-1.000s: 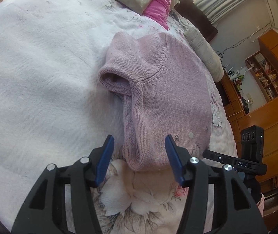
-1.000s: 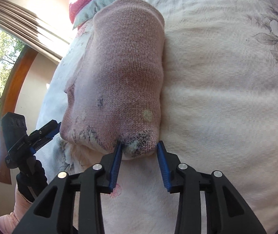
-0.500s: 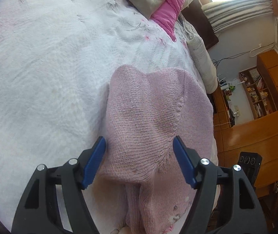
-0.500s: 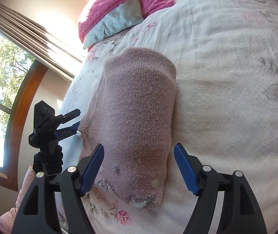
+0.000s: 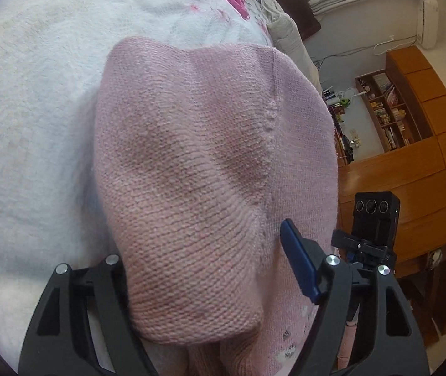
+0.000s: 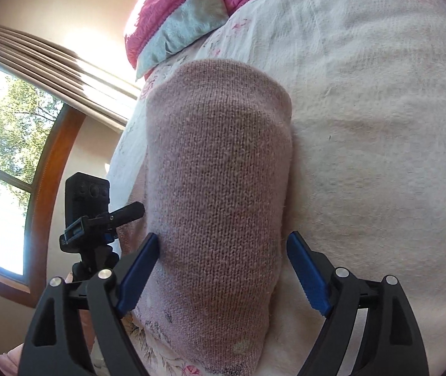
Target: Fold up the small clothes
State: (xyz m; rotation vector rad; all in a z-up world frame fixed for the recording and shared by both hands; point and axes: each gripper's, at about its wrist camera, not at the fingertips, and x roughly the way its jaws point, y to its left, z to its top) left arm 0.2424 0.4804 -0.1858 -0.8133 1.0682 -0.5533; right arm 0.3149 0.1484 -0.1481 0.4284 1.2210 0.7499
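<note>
a folded pale pink knitted sweater is laid on a white fleecy bedspread with a faint flower print. the left gripper is held with its blue-padded fingers spread wide; its left finger is hidden behind a raised fold of the knit. the right gripper is likewise spread, its pads flanking the sweater's folded part. bright pink pillows are seen at the bed's far end.
</note>
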